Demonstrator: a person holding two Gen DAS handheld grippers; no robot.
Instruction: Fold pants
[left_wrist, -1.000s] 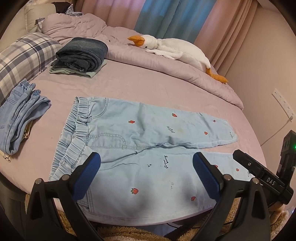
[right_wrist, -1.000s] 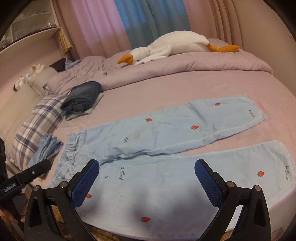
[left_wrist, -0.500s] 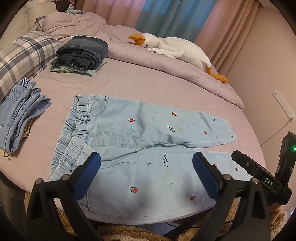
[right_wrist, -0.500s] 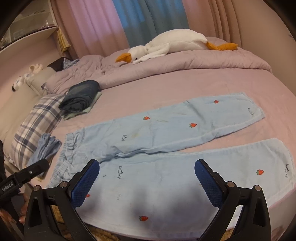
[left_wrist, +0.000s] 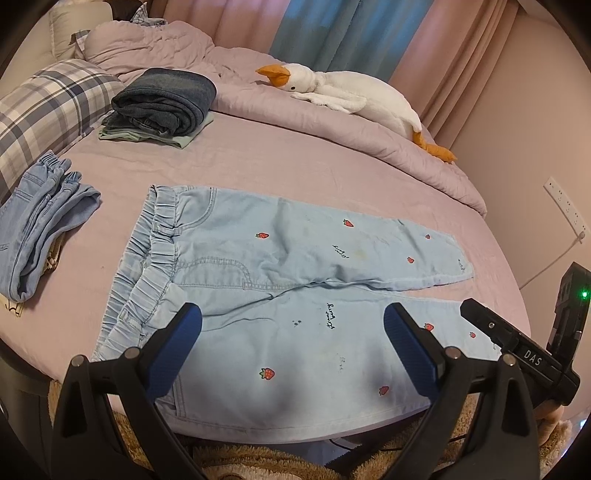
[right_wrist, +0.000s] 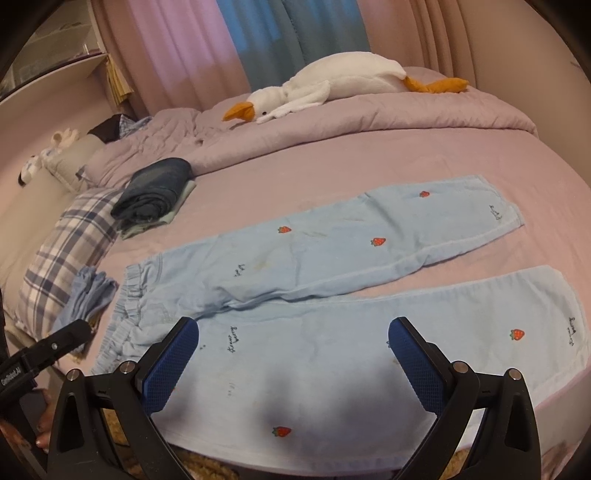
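Nearest the cameras, both grippers were held above the bed's edge with nothing between their blue pads. The left gripper (left_wrist: 293, 345) was spread wide over the seat and upper near leg of the pants (left_wrist: 295, 266); the right gripper (right_wrist: 293, 356) was spread just as wide over the middle of the near leg (right_wrist: 369, 354). Neither was seen to touch cloth.

The pants were laid flat on the sheet (left_wrist: 258, 173), unfolded, with the waistband (left_wrist: 147, 258) to the left and both cuffs to the right. The near leg ran along the bed's edge; the far leg (right_wrist: 369, 229) was angled away from it, so that a wedge of sheet was left bare between them toward the cuffs.

The cloth was judged to be thin, soft denim: light, limp, not slippery, and in no way fragile. No shape would be kept by it when lifted, so a single pinch was expected to let the rest sag and drag. Two holds were judged best, one at the gathered elastic of the waistband, where the cloth is thickest, and one at the near cuff (right_wrist: 569, 332), both taken at the outer seam so that the near leg could be carried over onto the far one.

Beyond the pants, folded light jeans (left_wrist: 40, 229) were seen at the left, then a dark folded stack (left_wrist: 162, 103) beside a plaid pillow (left_wrist: 48, 103), and farthest off a plush goose (left_wrist: 347, 92) on the quilt.
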